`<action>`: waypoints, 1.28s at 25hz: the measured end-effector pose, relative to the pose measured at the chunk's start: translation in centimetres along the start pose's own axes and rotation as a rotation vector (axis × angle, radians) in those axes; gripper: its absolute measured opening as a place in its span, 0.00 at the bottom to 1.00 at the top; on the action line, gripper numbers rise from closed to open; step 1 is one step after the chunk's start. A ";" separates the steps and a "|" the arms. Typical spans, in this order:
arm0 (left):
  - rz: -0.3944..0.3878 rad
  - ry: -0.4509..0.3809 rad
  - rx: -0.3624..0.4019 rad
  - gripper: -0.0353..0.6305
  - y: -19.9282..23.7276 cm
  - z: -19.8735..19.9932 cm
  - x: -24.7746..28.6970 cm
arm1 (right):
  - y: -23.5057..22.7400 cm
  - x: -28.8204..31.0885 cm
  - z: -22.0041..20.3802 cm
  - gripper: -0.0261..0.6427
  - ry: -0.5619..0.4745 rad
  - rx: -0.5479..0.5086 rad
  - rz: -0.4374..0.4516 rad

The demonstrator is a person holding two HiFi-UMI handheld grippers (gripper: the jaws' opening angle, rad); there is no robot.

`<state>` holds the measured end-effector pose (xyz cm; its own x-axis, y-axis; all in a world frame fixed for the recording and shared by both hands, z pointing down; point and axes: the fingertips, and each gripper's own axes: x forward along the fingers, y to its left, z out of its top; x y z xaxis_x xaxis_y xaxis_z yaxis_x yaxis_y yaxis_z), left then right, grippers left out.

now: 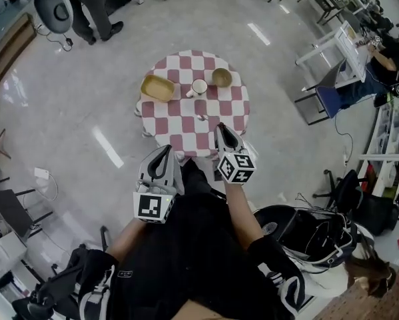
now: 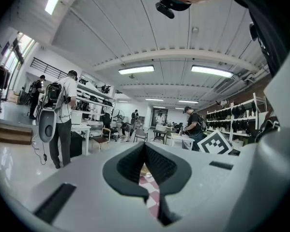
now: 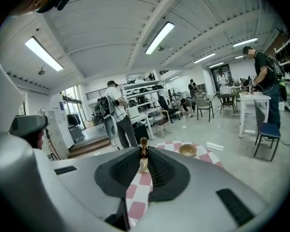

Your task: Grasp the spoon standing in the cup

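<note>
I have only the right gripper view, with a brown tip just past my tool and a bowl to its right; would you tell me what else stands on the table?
Observer: In the head view a shallow yellowish basket lies to the left of the white cup, apart from it. Your view does not show it.
Operator: Thank you. How close is my tool to that cup?
Observer: Not close yet. The right tool has its tips only just over the near edge of the checkered table, while the cup stands a little beyond the table's middle, with bare cloth between them.
</note>
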<state>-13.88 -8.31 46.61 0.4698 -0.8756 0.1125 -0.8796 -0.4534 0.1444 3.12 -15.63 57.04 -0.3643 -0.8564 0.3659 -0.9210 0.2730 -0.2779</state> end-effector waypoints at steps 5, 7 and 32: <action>-0.022 -0.008 0.003 0.06 -2.8 0.1 -1.7 | 1.1 -5.1 0.0 0.14 -0.027 -0.009 0.005; -0.020 -0.014 0.007 0.06 -3.3 0.4 -2.0 | 1.6 -6.3 0.1 0.14 -0.037 -0.003 0.008; -0.024 -0.038 0.054 0.06 -9.8 1.4 0.8 | 0.7 -13.5 1.8 0.14 -0.104 -0.047 0.085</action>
<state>-4.97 -4.83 43.89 0.4886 -0.8696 0.0717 -0.8713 -0.4819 0.0929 7.59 -4.70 50.28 -0.4272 -0.8694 0.2485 -0.8937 0.3644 -0.2615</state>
